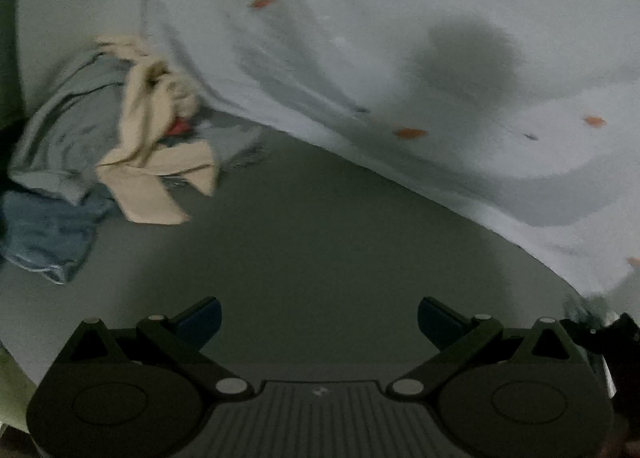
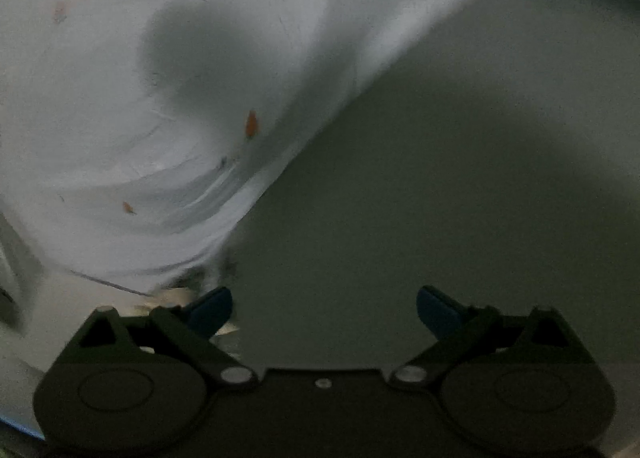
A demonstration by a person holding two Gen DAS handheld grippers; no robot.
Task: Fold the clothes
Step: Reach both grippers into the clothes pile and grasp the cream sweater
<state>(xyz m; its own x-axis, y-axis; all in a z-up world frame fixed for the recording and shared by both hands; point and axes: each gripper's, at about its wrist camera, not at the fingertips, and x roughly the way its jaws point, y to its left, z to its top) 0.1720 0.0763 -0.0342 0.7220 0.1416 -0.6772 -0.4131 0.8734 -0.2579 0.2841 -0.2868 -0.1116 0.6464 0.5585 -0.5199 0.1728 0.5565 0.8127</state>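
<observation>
Pale garment (image 1: 400, 57) spread ahead of both spread, empty hand-held grippers: edge found up-right of left (image 1: 319, 322), up-left of right (image 2: 324, 312).

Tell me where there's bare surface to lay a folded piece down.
Bare grey surface lies ahead of the open left gripper, between the white orange-flecked garment and the heap of blue and cream clothes. More lies right of the garment, before the open right gripper.
</observation>
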